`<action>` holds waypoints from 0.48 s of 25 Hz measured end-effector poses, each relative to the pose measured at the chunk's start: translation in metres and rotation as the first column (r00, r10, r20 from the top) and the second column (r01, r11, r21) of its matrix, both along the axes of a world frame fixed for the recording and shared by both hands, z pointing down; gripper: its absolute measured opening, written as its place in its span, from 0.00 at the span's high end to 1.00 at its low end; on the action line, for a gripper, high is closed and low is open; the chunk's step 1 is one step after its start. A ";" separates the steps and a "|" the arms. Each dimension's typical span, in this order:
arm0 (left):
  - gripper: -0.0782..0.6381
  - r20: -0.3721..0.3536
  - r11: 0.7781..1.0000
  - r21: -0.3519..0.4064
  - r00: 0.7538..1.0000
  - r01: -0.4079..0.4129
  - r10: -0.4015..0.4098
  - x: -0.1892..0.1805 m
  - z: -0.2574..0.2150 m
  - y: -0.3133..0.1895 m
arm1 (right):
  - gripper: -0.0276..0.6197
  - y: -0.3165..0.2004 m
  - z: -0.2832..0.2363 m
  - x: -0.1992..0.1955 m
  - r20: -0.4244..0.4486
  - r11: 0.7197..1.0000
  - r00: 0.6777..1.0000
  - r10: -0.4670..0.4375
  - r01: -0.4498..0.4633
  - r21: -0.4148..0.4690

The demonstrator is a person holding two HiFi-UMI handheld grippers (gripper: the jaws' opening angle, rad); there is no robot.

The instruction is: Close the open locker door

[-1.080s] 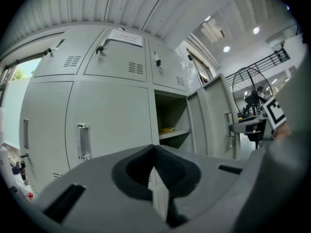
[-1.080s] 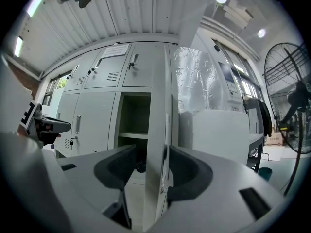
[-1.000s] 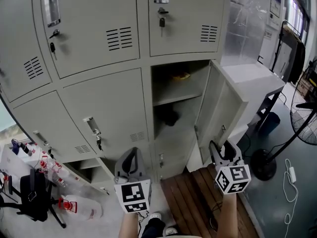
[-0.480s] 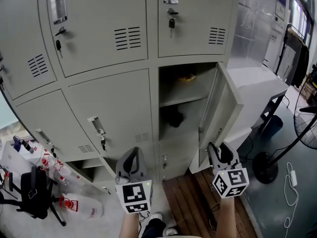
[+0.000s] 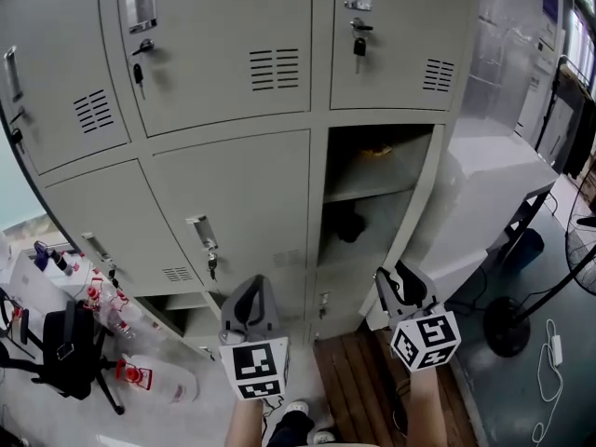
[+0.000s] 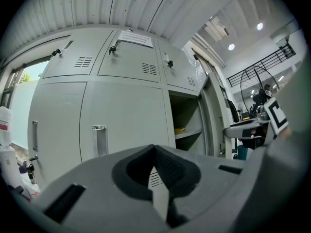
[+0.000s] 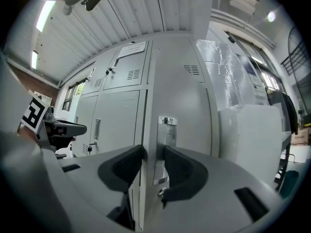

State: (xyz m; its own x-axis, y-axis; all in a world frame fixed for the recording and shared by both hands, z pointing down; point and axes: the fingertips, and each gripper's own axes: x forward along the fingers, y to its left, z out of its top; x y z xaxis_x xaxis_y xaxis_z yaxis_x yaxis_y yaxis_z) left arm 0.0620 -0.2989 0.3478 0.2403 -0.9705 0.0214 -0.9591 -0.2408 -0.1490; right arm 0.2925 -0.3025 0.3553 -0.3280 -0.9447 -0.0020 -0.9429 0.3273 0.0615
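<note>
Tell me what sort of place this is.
Probably a locker area in a workshop or other industrial building. The signs are a bank of grey metal lockers with keys hanging in the locks, a ribbed metal ceiling overhead, and a pedestal fan standing off to the side.

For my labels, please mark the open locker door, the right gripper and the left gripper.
open locker door (image 7: 187, 106): right gripper view, outer face
right gripper (image 7: 153, 152): right gripper view, between fingertips
left gripper (image 6: 155, 150): left gripper view, between fingertips
</note>
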 end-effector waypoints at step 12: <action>0.89 0.000 0.999 0.002 0.999 0.039 -0.039 -0.034 0.000 -0.019 | 0.73 -0.041 -0.001 -0.044 -0.025 0.995 0.995 -0.100 0.100 -0.005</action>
